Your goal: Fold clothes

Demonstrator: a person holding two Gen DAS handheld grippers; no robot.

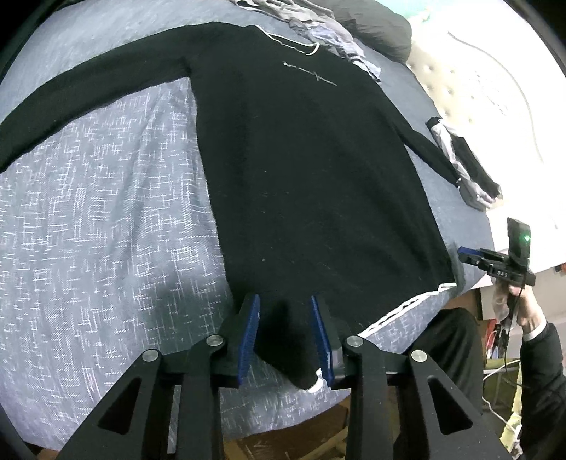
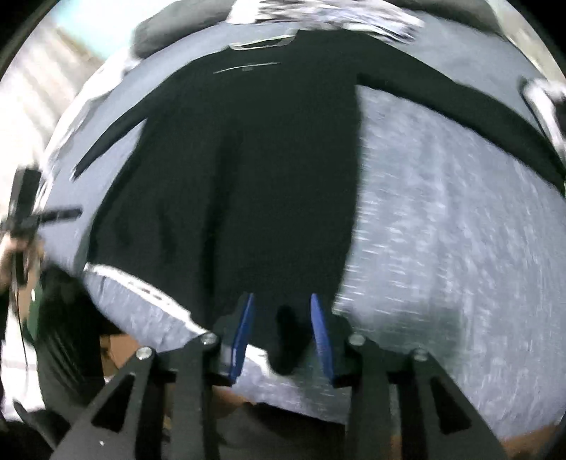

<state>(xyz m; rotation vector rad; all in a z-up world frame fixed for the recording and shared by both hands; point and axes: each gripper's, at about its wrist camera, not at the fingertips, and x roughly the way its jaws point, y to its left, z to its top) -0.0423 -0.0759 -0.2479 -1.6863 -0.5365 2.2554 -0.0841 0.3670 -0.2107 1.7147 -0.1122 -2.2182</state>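
The left tongs point(image 1: 286, 336) point down at the near edge of the bed point(image 1: 106, 230). Their two blue pads point(image 1: 249, 336) stand apart, and a black corner of the sweater's hem hangs between them without being squeezed. The right tongs point(image 2: 281, 336) are at the other bottom corner of the same sweater. Their blue pads point(image 2: 320, 336) are spread too, with a dark fold of cloth loose in the gap. That picture is smeared, so small things are hard to make out. The black sweater point(image 1: 300, 177) lies flat on the bed, front side up, with its bottom edge at the near side of the bed and its neck at the far side. A thin white line of writing point(image 1: 309, 74) runs across the chest. One long sleeve point(image 1: 70, 102) stretches far out over the grey and white bed cover, and the other sleeve point(image 1: 428, 152) runs toward the bed's edge. A white stripe point(image 1: 399, 311) shows along the hem. In the left view a hand point(image 1: 527, 308) in a dark cuff holds the other tool just past the bed's corner. Beside the far sleeve lies a small folded black and grey piece of clothing point(image 1: 463, 162). Behind the sweater's neck sits a heap of grey clothes point(image 1: 318, 28), next to a dark pillow point(image 1: 378, 28).
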